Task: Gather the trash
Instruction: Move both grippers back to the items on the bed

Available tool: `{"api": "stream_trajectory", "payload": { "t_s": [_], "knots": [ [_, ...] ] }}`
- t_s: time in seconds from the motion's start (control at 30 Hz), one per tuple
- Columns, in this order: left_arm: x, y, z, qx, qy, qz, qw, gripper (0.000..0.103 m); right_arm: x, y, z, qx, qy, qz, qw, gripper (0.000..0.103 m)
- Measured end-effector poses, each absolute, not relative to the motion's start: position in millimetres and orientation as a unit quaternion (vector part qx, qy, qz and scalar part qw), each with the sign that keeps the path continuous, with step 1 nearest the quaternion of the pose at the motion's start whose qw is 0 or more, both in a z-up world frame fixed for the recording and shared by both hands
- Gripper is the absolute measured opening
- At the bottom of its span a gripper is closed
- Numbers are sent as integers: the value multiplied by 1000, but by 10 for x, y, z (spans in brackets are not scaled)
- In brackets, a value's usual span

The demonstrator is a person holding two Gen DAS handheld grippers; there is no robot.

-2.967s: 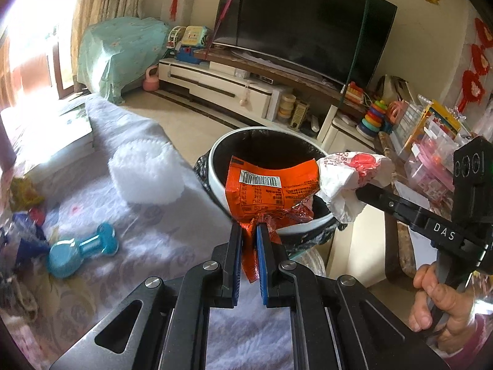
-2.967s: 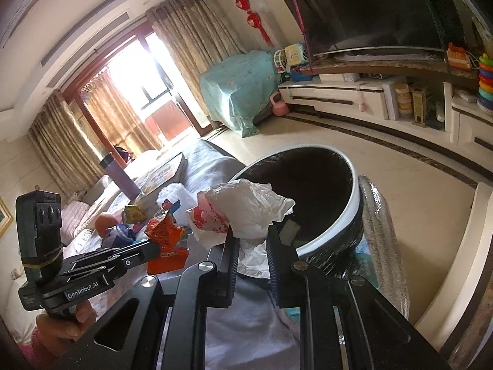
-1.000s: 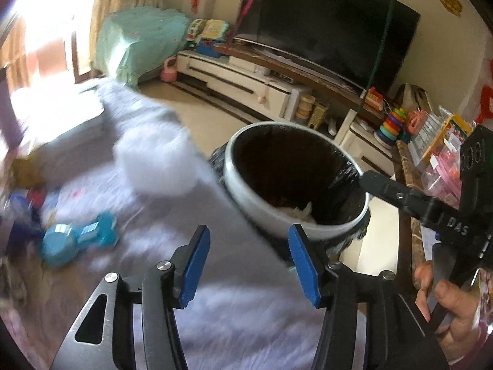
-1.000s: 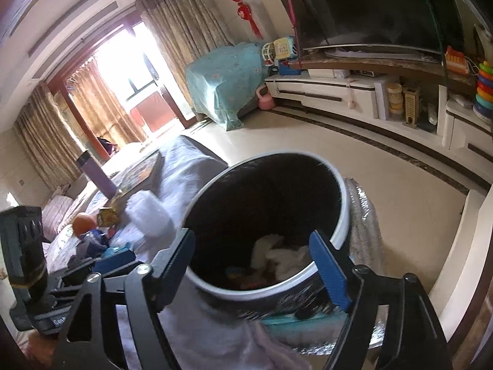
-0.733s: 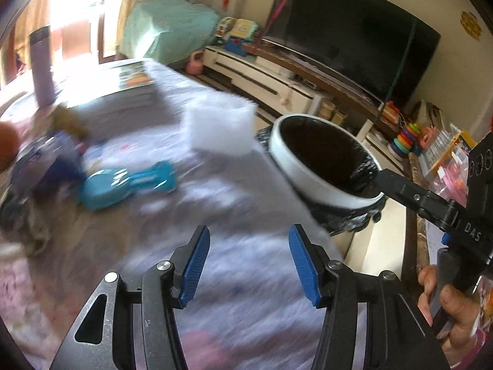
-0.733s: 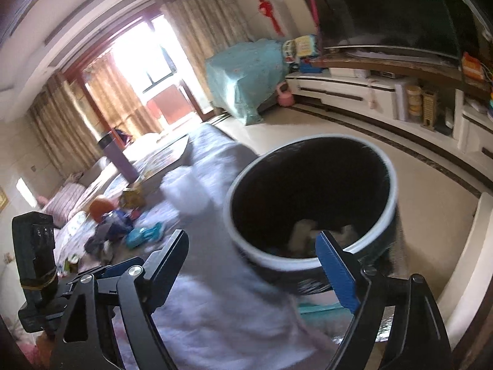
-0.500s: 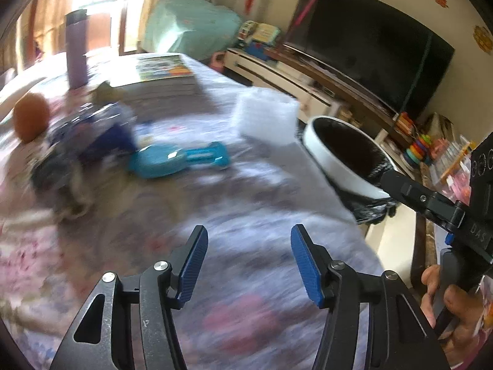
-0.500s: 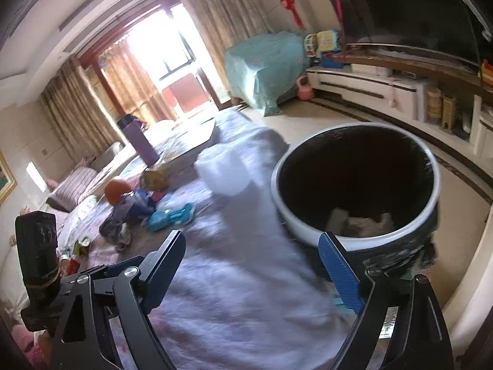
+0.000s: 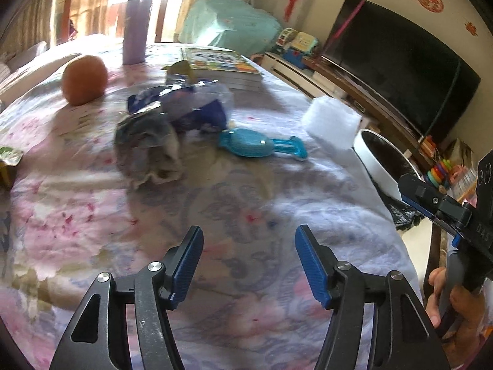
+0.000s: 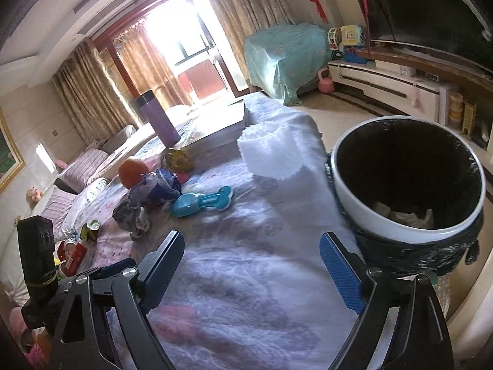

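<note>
- Two claws, both empty: the left gripper (image 9: 249,262) has its blue pads apart and still spreading, with only the flowered tablecloth (image 9: 92,215) showing between them; the right gripper (image 10: 251,265) stands very wide, also with nothing but cloth in its gap.
- Three seconds ago the left claw pinched an orange snack wrapper and the right one a crumpled white wrapper above the bin; both are gone from the jaws now, and pale scraps lie at the bottom of the trash bin (image 10: 354,203).
- Since then both views have swung away from the bin toward the table: the bin that sat straight ahead of the left claw now lies off to its right, at the table's edge.
- My reading: one drop is finished and the hands are heading back for the next load.
- What remains lies ahead of the left claw and a little to its left: a crumpled grey wrapper (image 9: 148,151), with a blue-and-clear plastic wrapper (image 9: 191,108) just beyond it, touching or nearly so.
- A yellow-green packet (image 9: 180,69) sits farther off, by the stack of books (image 9: 222,67).
- The teal plastic toy (image 9: 262,146), the orange (image 9: 84,78), the purple flask (image 9: 135,24) and the white foam cup (image 9: 332,121) look like keepers, though the foam piece is uncertain.
</note>
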State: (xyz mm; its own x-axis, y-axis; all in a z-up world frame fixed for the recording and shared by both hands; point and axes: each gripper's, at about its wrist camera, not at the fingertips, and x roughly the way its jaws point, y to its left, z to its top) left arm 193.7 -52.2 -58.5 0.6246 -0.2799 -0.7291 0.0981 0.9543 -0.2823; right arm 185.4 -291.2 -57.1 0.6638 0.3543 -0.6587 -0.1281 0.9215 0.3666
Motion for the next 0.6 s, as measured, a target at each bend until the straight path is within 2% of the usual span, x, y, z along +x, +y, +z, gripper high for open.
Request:
{"api": "stream_trajectory", "payload": {
  "t_s": [0.13,0.6],
  "knots": [
    [1938,-405,-589,-116,420,-94,895,67,1917,-2812,-599,138,392,140,899,93],
    [2191,-68,-573,-135,412,-44,900,72,2112,-2757,-617,114,389,140,903,94]
  ]
}}
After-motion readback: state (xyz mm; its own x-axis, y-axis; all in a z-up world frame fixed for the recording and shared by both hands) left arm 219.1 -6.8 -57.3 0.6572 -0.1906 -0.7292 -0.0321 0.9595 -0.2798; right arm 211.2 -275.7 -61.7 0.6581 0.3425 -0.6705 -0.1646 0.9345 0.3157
